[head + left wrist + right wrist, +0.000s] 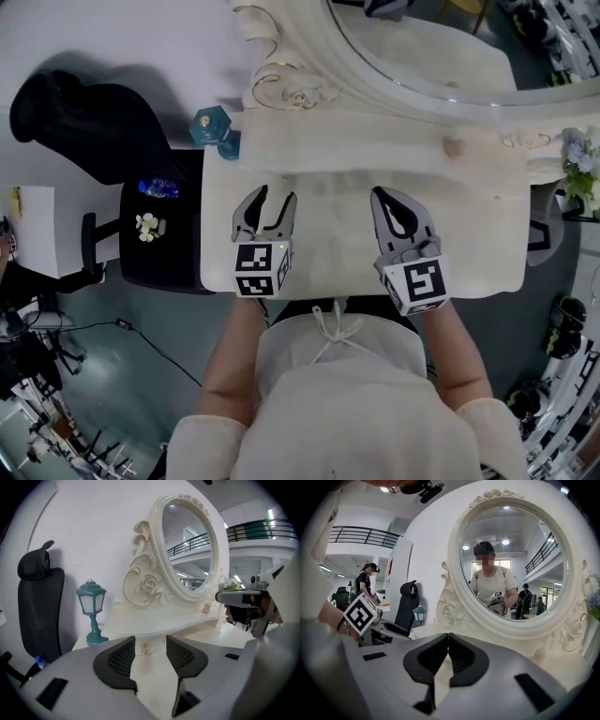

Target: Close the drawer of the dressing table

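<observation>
While both grippers hang above the cream tabletop, the left gripper has its jaws apart with only air between the pads. The right gripper has its jaws pressed together at the tips, clamped on nothing. Each is held by a hand at the near edge of the dressing table, the two side by side and apart.

Straight through the gap of the left jaws shows the drawer, a pale front in the low tier under the mirror. Its small knob faces the gripper. The front looks level with the tier around it, though only a narrow strip shows. The left gripper is short of it and does not touch it.

An oval mirror in a carved cream frame with scrolls and a rose rises behind the tier. It reflects the person holding the grippers. A teal lantern lamp stands at the table's left rear corner. Just left of the table is a low black stand carrying a blue bottle and small white flowers. A black office chair stands against the white wall beyond the stand. Pale artificial flowers sit off the table's right end. The floor is grey-green, with cables at the lower left. In the right gripper view, a bystander stands in the hall beneath a railed balcony.
</observation>
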### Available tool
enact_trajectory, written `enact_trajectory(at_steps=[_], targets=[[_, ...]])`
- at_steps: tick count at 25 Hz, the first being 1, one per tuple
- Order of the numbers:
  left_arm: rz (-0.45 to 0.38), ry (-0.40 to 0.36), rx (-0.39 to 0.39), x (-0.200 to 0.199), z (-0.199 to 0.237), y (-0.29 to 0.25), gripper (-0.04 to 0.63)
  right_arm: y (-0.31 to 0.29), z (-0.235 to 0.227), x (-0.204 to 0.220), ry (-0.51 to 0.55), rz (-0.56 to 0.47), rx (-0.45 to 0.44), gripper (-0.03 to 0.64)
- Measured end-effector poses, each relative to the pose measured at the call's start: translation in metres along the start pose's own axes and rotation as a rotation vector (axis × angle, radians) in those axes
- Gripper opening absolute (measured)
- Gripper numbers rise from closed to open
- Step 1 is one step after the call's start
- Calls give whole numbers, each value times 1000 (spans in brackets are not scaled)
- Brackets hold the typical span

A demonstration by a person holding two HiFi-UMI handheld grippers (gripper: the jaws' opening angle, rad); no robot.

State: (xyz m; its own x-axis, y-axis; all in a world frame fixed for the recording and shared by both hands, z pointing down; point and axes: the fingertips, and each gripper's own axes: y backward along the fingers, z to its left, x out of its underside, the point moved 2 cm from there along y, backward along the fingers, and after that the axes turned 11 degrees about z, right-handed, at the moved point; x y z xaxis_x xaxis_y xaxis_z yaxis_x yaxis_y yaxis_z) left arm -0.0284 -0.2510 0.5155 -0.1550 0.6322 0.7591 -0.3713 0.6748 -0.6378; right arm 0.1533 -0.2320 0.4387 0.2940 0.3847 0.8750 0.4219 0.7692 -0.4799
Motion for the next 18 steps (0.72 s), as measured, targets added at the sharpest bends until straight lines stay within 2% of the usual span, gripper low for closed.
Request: enact_trajectory(at_steps=[4,8,11,13,18], targets=[[-79,-42,9,-27,-11,37,201,16,6,-8,6,-23,0,6],[-153,-82,28,-51,-24,69,139,33,11,-16,28,-60,5,6],[-221,-93,22,-70,-29,90,63,48,9,-25,2,-128,1,6],[-266,-108,27,-83,-34,103,49,61,7,-33,-31,-181,-13,6],[-356,-160,98,-111,-56,135,17,83,2,-42,-14,-228,-18,6]])
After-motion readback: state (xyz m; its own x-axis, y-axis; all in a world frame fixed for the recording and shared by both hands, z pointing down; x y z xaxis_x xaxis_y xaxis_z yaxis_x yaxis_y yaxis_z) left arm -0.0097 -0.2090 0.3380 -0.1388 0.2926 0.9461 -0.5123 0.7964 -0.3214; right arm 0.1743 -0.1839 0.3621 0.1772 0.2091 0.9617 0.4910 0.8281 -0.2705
